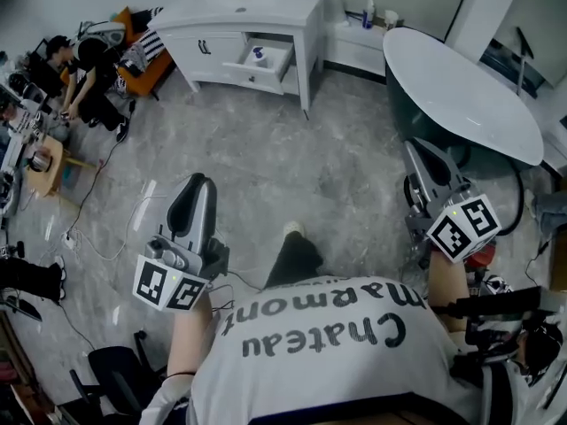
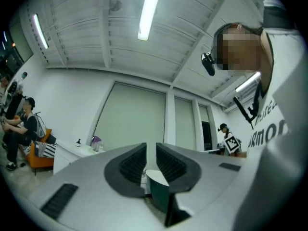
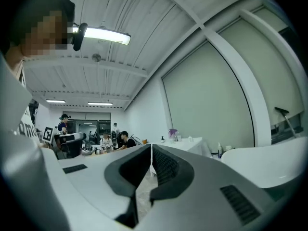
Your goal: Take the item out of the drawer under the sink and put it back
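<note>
Left hand-held gripper (image 1: pixel 195 189) and right hand-held gripper (image 1: pixel 421 158), closed, face the open drawer (image 1: pixel 261 65).

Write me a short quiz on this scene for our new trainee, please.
1. True or false: the drawer of the white vanity stands open.
2. What lies in that drawer? A) a small bottle B) a folded towel C) a hairbrush
3. What do the left gripper and the right gripper hold?

Key: 1 true. 2 A. 3 Nothing: both are shut and empty, and both are far from the vanity.
</note>
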Tool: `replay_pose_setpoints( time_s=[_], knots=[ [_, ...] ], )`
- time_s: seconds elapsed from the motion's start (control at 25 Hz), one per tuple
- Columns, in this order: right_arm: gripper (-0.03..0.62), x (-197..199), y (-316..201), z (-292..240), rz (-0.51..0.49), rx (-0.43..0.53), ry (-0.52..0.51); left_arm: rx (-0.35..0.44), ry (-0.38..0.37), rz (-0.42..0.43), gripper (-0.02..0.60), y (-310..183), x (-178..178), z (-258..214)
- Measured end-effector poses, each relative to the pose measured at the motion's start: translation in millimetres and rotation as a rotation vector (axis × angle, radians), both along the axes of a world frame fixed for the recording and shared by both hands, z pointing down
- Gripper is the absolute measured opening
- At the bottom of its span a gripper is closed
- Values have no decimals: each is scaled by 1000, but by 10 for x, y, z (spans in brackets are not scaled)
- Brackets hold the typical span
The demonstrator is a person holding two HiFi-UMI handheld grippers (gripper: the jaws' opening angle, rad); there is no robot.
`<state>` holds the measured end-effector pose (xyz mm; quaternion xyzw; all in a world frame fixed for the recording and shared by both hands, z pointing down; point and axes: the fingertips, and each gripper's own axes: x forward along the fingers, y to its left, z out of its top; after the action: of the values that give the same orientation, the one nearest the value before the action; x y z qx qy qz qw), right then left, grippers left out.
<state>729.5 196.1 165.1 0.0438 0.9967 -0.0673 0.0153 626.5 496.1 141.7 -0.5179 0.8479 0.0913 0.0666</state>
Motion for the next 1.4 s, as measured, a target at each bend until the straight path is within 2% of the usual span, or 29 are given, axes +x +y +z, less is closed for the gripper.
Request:
replay_pose_setpoints(
  time_s=[0.08,0.16,0.24,0.36,0.64,0.8,0.92,1.12,1.28,1.4],
  knots=[
    [12,-84,52,20,-20,-3,-20,2,0,67,43,-46,-77,62],
    [12,-195,36,26,-21,20,-22,-23,-38,115,10,-143,-210,92],
    [12,-364,-73,39,7,47,3,-28,-66,128,9,-263,-437,93],
    [12,-711,-250,41,51,35,28,-32,-62,126,8,-430,-864,107],
    [12,-1806,-397,-65,88,48,49,-131,-160,169,8,-685,-1918,-69],
    [12,-2367,-405,-163,113,30,41,-155,-128,171,8,-706,-2541,-119],
    [12,-2676,-395,-156,133,28,42,-138,-99,172,8,-648,-2916,-111],
    [12,-3080,-337,-118,148,10,44,-88,-53,174,8,-518,-3397,-105],
    [12,-3333,-324,-104,144,8,73,-131,-39,146,8,-486,-3636,4],
    [12,-3518,-308,-82,128,-39,73,-139,-6,126,8,-408,-3794,123]
  ],
)
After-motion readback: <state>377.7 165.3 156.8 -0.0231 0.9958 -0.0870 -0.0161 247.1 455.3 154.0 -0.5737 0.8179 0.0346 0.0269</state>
